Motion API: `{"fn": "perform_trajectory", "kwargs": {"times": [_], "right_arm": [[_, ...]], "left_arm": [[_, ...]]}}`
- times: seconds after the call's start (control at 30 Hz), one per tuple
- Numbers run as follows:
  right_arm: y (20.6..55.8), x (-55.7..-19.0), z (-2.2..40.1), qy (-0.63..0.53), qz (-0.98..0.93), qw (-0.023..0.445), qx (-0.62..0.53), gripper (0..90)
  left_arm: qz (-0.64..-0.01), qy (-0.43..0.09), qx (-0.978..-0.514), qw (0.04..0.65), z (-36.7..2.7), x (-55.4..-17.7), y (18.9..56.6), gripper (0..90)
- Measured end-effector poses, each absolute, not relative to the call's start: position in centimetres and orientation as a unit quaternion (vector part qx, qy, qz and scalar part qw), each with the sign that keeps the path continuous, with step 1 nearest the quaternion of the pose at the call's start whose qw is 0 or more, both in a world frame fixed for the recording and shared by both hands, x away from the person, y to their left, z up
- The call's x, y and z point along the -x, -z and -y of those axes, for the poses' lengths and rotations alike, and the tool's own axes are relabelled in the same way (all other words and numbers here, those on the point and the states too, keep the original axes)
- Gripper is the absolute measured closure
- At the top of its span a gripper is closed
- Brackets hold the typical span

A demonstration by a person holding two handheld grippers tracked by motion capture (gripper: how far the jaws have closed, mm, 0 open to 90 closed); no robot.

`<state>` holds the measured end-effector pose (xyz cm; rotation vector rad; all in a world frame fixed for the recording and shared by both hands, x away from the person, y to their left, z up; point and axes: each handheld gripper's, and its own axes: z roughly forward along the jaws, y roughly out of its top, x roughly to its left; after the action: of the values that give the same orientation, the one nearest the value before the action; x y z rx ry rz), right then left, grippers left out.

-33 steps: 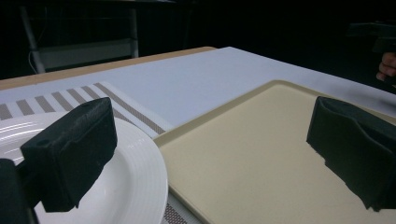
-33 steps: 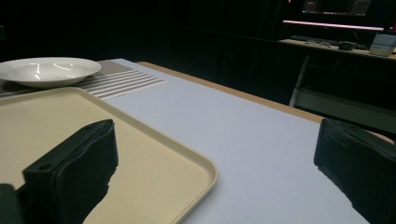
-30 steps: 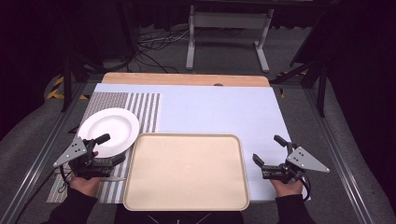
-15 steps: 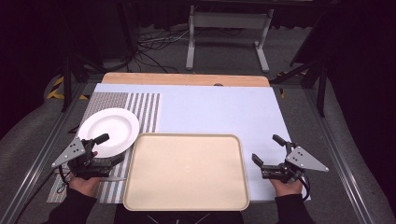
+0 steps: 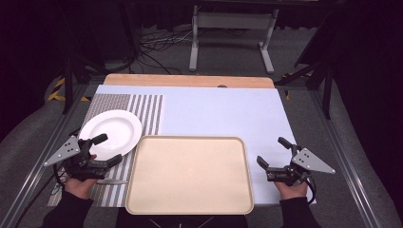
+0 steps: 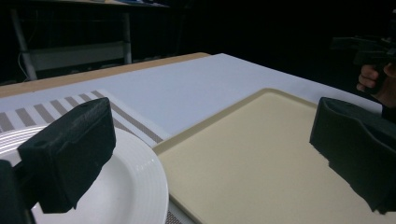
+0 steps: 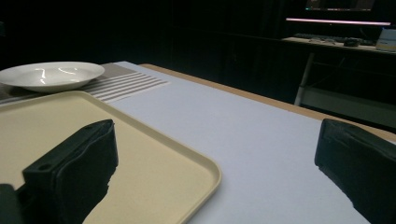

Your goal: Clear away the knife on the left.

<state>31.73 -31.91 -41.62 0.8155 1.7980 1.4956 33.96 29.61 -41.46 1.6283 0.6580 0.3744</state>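
A round white plate (image 5: 110,131) lies on a striped placemat (image 5: 147,110) at the table's left. Beside it, front and centre, sits an empty beige tray (image 5: 190,173). My left gripper (image 5: 109,149) is open and empty, hovering over the plate's near edge by the tray's left rim. In the left gripper view its jaws straddle the plate (image 6: 135,186) and the tray (image 6: 243,154). My right gripper (image 5: 272,151) is open and empty, just off the tray's right rim above the pale blue mat. In the right gripper view the tray corner (image 7: 187,163) lies between its jaws, with the plate (image 7: 51,74) far off.
A pale blue mat (image 5: 223,114) covers most of the wooden table (image 5: 190,80). A thin metal utensil (image 5: 111,181) lies on the placemat by my left hand. Metal rails run along both table sides. A stand and cables are on the floor beyond.
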Motion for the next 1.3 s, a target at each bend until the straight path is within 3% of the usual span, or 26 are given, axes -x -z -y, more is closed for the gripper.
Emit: {"fn": "perform_trajectory", "kwargs": {"times": [0.2, 0.57, 0.97, 1.3], "right_arm": [[41.8, -31.9, 31.9, -0.571, -0.69, 0.321, -0.308, 0.5], [41.8, -32.2, 31.5, -0.564, -0.705, 0.31, -0.299, 2.6], [41.9, -32.2, 31.7, -0.568, -0.703, 0.304, -0.301, 2.6], [41.9, -32.3, 31.7, -0.566, -0.705, 0.302, -0.301, 2.6]], "left_arm": [[-0.273, -0.167, -0.736, 0.597, -31.8, -33.4, 40.0, 2.1], [-0.248, -0.157, -0.842, 0.453, -35.3, -33.6, 37.8, 3.8], [-0.224, -0.102, -0.918, 0.309, -35.1, -35.4, 38.1, 3.6], [-0.206, -0.076, -0.945, 0.242, -34.3, -36.2, 38.5, 4.1]]}}
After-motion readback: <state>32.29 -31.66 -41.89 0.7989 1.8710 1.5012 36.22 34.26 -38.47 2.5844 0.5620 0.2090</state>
